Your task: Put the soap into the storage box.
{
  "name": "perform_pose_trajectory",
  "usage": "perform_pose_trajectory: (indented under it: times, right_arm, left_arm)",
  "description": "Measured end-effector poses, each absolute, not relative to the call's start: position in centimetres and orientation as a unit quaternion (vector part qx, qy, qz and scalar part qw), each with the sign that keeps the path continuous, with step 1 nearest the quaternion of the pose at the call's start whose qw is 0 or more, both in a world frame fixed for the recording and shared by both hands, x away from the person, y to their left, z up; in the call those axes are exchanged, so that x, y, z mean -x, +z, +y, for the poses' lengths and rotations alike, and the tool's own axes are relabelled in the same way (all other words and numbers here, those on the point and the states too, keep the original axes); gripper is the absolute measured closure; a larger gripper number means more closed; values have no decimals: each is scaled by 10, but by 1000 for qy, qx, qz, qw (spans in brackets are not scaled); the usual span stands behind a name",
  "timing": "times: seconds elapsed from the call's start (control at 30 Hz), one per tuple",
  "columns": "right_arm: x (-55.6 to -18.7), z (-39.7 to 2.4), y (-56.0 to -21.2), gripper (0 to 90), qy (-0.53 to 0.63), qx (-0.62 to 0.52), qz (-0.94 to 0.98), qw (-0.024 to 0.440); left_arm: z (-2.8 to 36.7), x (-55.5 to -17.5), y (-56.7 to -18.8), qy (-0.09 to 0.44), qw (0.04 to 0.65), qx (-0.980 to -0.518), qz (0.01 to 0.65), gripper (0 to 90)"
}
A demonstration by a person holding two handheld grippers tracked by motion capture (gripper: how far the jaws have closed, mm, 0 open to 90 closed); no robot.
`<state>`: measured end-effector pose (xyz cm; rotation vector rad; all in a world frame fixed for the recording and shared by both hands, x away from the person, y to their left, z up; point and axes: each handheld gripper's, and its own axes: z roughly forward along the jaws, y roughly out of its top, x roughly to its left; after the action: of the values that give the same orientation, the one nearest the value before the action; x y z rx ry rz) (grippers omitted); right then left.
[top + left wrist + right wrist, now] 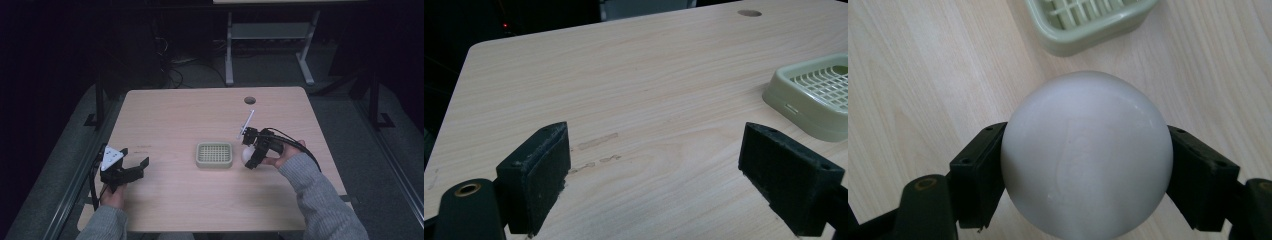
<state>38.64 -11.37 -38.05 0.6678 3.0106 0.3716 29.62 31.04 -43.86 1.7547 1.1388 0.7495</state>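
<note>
The right hand-held gripper (248, 156) pinches a white ball (247, 154), one black jaw pressed against each side of it, as the right gripper view shows close up: the ball (1087, 152) sits squarely between the jaws, above the pale wood of the desk (923, 75). In the high view the ball is just to the right of a small pale green tray (214, 155) with a grid floor, near it but not touching, and the tray lies near the middle of the desk (200, 115). The left hand-held gripper (141, 167) is well apart from both, at the left edge of the desk, its jaws spread wide with nothing between them; the left gripper view looks along them toward the tray (814, 95) at its right.
</note>
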Motion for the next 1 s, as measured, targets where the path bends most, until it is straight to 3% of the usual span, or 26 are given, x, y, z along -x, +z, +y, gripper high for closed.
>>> perform_pose_trajectory:
  times: [1.0]
  right_arm:
    - [-403, -73, -364, 237, 133, -180, 974, 27]
  left_arm:
    - [311, -297, -438, 303, 442, -710, 457, 129]
